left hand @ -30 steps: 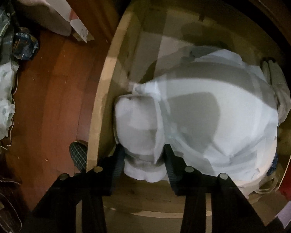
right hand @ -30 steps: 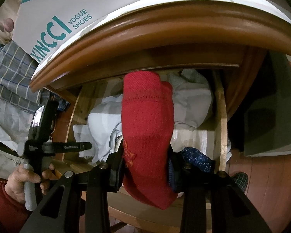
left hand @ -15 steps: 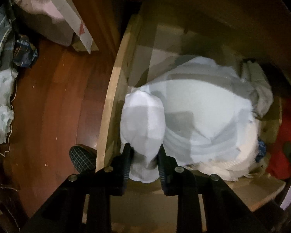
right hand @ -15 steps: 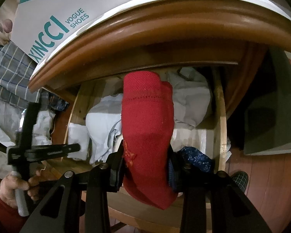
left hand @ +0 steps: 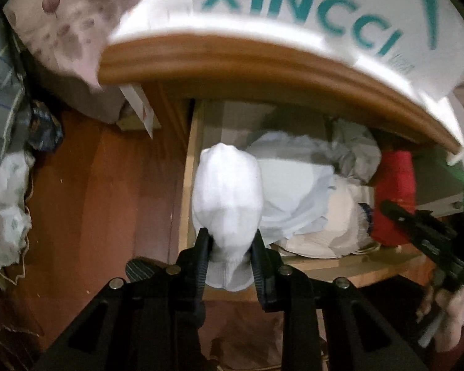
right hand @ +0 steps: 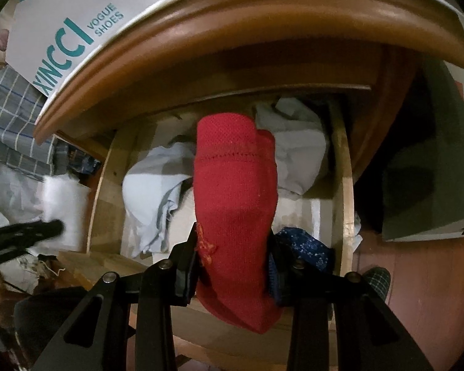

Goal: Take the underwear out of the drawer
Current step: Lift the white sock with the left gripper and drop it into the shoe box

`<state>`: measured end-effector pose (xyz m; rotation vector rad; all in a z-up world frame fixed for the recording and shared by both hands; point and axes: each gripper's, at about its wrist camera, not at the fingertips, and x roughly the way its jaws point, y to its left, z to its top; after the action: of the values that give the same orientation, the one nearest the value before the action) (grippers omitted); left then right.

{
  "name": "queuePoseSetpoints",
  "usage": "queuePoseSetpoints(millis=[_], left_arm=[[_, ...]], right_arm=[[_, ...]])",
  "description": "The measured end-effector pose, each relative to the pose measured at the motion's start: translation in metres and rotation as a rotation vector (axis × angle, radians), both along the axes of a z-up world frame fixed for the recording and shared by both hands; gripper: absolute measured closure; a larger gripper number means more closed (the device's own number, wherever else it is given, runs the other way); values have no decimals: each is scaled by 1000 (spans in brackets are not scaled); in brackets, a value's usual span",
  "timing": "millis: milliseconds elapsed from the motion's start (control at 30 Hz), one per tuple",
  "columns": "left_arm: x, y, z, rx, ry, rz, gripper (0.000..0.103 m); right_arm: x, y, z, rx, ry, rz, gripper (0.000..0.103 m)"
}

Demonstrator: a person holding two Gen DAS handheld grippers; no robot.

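Pinching a white rolled garment between its pads, your left claw holds it above the open wooden drawer, over the drawer's left edge. Your right claw is clenched on a red knitted garment hanging over the drawer's front, with pale crumpled clothes lying inside behind it. A white XINCCI shoe box sits on the dresser top above.
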<state>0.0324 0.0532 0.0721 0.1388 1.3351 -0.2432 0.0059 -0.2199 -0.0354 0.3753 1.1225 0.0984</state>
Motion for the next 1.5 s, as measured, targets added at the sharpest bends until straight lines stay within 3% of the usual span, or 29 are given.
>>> queuePoseSetpoints(millis=[400,567,767,1067,1200,1367,1500], left_arm=[[-11,13,126,-75,-228,-64,77],[6,7,177,-71,-341,-88,77],[41,-18,213,-75,-397,-145,77],[108,-59,216,-37,-409,-160,77],[134,-78,200,13,-387,-185,77],[163,-92,174,-11,-313,-183,77],[174,-101,149,43,-271,-197,77]], right_arm=[[3,-3,-14,-56,58,-23,69],[0,-4,-16,-63,65,-30,69],[2,1,-19,-129,89,-16,69],[4,0,-23,-151,111,-8,69],[4,-1,-24,-153,117,-7,69],[4,-1,-26,-149,121,-7,69],[4,-1,-28,-144,129,-10,69]])
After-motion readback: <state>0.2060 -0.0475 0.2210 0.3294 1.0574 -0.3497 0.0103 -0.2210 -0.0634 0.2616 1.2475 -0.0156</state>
